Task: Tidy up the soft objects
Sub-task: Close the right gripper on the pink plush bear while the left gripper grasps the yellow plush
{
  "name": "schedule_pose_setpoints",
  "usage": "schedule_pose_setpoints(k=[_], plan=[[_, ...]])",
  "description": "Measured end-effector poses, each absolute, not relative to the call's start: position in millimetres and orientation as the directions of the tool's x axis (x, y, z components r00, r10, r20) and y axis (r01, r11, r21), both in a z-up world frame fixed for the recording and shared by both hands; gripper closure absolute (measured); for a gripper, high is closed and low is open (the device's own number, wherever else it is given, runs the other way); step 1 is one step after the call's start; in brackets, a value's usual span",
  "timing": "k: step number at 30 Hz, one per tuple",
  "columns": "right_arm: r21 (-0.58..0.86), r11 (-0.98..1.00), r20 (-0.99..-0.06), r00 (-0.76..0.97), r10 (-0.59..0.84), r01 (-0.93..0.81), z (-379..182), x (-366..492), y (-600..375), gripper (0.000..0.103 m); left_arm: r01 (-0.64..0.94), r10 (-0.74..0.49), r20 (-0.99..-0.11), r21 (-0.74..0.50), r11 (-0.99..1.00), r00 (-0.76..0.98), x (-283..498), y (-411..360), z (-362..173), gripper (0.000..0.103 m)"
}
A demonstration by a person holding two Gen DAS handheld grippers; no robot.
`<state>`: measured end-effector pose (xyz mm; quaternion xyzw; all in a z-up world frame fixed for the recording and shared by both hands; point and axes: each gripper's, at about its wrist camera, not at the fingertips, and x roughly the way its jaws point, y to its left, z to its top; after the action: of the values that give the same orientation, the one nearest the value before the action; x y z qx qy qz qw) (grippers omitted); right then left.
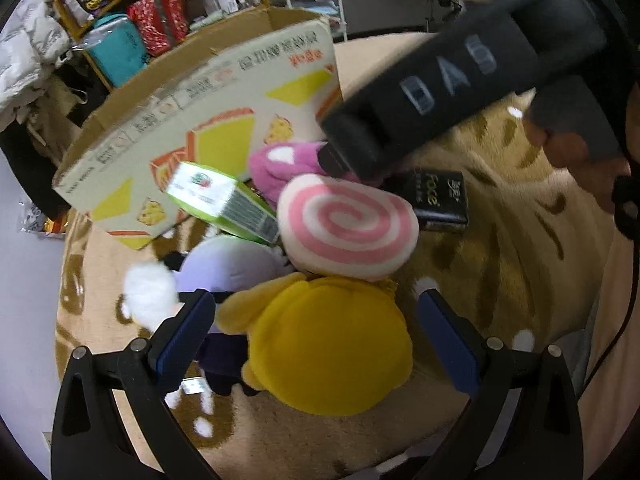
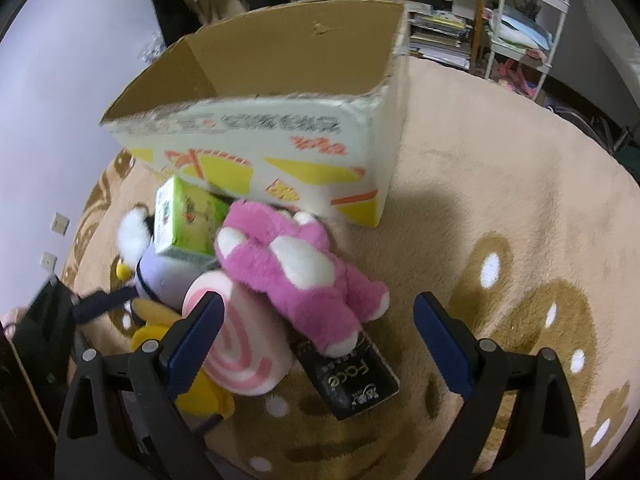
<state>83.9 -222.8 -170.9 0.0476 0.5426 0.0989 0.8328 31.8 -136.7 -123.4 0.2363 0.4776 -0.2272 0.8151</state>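
A pile of soft toys lies on a beige rug in front of an open cardboard box (image 1: 208, 128) (image 2: 280, 80). My left gripper (image 1: 316, 336) is open, its fingers on either side of a yellow plush (image 1: 332, 344). Beyond it lie a pink-and-white swirl plush (image 1: 348, 224) (image 2: 244, 356), a lilac-and-white plush (image 1: 224, 264) (image 2: 160, 276) and a pink plush (image 1: 288, 160) (image 2: 288, 272). My right gripper (image 2: 316, 332) is open, just above the pink plush's legs. The right gripper's black body (image 1: 460, 80) crosses the left wrist view.
A green carton (image 1: 224, 200) (image 2: 184, 220) leans on the box among the toys. A black "Face" packet (image 1: 440, 200) (image 2: 348, 376) lies under the pink plush. Shelves (image 1: 140, 20) and a white cart (image 2: 524, 20) stand behind the rug (image 2: 500, 200).
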Motion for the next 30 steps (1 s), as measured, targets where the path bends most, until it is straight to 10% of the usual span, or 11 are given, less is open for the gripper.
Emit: schedule_pose_setpoints(k=[18, 30], plan=[[0.231, 0.964, -0.901, 0.345, 0.263, -0.132, -190.8, 97.7, -213.8, 0.015, 0.574, -0.061, -0.898, 0.225, 0.787, 0.435, 27.8, -153.3, -138.5, 0.004], [0.286, 0.949, -0.891, 0.329, 0.313, -0.131, -190.4, 94.9, -213.2, 0.04, 0.555, -0.085, -0.89, 0.201, 0.807, 0.447, 33.6, -135.5, -134.7, 0.03]])
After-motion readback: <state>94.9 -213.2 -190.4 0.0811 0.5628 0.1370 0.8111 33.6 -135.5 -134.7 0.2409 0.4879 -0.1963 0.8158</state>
